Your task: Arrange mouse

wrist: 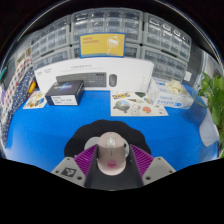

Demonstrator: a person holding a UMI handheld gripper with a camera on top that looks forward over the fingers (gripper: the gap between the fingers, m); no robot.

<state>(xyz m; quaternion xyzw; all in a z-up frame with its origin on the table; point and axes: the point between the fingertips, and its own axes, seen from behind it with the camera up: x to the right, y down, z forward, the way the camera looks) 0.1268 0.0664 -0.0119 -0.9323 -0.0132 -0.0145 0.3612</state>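
Note:
A beige-pink computer mouse [111, 150] with a grey scroll wheel sits between my gripper's [111, 165] two fingers, its tail end toward me. The purple pads [86, 160] press against both of its sides, so the gripper is shut on it. The mouse is over a dark round mat [110, 128] that lies on the blue table [60, 125] just ahead of the fingers. I cannot tell whether the mouse rests on the mat or is held slightly above it.
Beyond the mat stand a white keyboard box [95, 75], a small black box [65, 92] and printed leaflets [140, 103]. A yellow box [103, 44] and grey drawer cabinets [160, 35] are at the back. A green plant [212, 100] stands at the right.

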